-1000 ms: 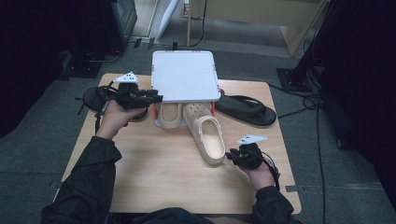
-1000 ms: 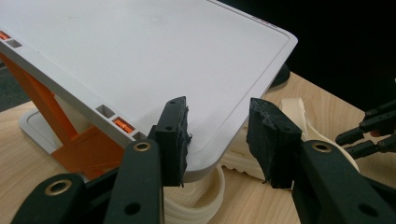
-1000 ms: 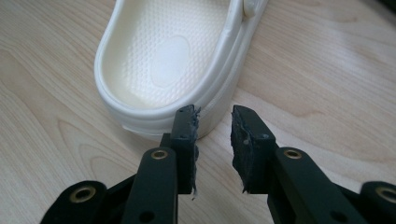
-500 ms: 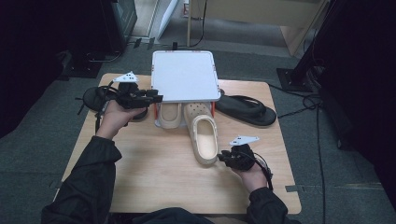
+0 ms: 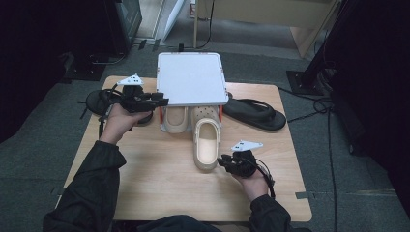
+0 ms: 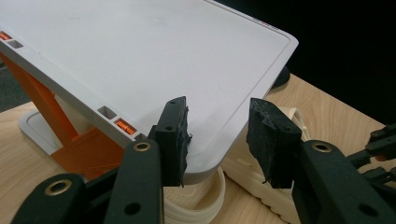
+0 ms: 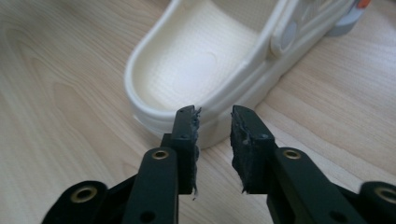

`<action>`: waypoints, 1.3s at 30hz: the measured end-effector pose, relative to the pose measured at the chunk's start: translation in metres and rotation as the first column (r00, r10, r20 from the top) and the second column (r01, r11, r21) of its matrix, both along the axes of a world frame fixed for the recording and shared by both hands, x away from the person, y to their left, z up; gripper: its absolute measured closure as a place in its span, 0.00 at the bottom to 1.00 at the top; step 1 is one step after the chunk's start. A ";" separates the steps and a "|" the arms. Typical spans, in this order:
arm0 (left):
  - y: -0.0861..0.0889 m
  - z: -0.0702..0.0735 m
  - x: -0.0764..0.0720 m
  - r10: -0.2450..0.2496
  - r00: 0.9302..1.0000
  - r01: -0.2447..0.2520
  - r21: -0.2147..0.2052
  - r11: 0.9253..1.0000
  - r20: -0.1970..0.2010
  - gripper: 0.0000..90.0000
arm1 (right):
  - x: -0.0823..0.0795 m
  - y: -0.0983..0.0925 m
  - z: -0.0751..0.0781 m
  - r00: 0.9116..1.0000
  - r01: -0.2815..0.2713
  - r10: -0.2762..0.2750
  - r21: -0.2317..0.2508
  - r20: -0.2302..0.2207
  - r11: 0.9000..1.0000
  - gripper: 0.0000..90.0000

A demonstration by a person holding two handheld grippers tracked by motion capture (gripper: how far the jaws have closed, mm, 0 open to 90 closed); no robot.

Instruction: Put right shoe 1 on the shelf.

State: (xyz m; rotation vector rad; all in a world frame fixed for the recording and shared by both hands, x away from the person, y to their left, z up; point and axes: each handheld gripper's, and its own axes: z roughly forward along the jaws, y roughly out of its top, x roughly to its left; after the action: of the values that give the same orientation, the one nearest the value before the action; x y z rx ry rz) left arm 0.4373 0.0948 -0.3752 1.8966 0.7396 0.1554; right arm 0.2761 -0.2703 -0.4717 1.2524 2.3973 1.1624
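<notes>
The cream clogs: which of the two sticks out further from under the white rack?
The clog beside the right gripper: its heel lies bare on the table, while the other clog stays mostly covered.

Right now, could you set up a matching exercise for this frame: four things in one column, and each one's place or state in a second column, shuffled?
Things:
1. white shelf
2. pulled-out cream clog
3. black flip-flop
4. right tongs

Places or states:
A. lying on the table to the right of the white shelf
B. its corner sits between the left tongs' jaws
C. jaws slightly apart, just off the clog's heel
D. toe under the shelf, heel sticking out toward the person

Pairs: 1-B, 2-D, 3-A, 4-C
</notes>
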 end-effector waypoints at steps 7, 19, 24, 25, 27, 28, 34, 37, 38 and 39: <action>0.000 0.001 0.000 0.004 1.000 -0.004 0.007 1.000 -0.005 0.65 | -0.018 0.022 -0.001 0.996 -0.089 0.089 -0.012 0.007 0.996 0.83; 0.000 0.001 0.000 0.002 1.000 -0.002 0.012 1.000 -0.005 0.65 | -0.016 0.034 -0.021 0.988 -0.144 0.139 -0.078 -0.065 0.986 0.84; 0.000 0.001 -0.001 0.002 1.000 -0.002 0.013 1.000 -0.002 0.65 | -0.014 0.041 -0.025 0.985 -0.160 0.153 -0.092 -0.078 0.983 0.85; 0.000 0.001 -0.001 0.002 1.000 -0.002 0.013 1.000 -0.003 0.65 | -0.014 0.042 -0.026 0.984 -0.168 0.161 -0.092 -0.077 0.982 0.85; 0.000 0.001 -0.001 0.004 1.000 -0.003 0.014 1.000 -0.004 0.66 | -0.013 0.043 -0.027 0.983 -0.170 0.163 -0.094 -0.080 0.981 0.86; 0.000 0.002 -0.001 0.004 1.000 -0.004 0.014 1.000 -0.005 0.66 | -0.012 0.044 -0.027 0.983 -0.172 0.165 -0.100 -0.075 0.980 0.88; 0.000 0.001 0.000 0.005 1.000 -0.005 0.009 1.000 -0.009 0.66 | -0.007 0.045 -0.025 0.991 -0.131 0.129 -0.103 -0.027 0.986 0.88; 0.000 0.001 0.000 0.006 1.000 -0.006 0.007 1.000 -0.011 0.66 | -0.001 0.047 -0.024 0.990 -0.138 0.137 -0.092 -0.015 0.986 0.88; 0.000 0.001 0.000 0.007 1.000 -0.006 0.009 1.000 -0.010 0.66 | 0.000 0.049 -0.024 0.990 -0.137 0.138 -0.098 0.000 0.986 0.87; 0.000 0.002 0.000 0.007 1.000 -0.007 0.010 1.000 -0.010 0.66 | 0.001 0.051 -0.023 0.991 -0.133 0.135 -0.099 0.008 0.986 0.87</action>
State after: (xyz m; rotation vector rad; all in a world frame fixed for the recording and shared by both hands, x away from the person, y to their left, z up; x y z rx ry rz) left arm 0.4372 0.0946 -0.3736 1.9054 0.7538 0.1539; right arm 0.2775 -0.2194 -0.4945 1.0639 2.5277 1.0696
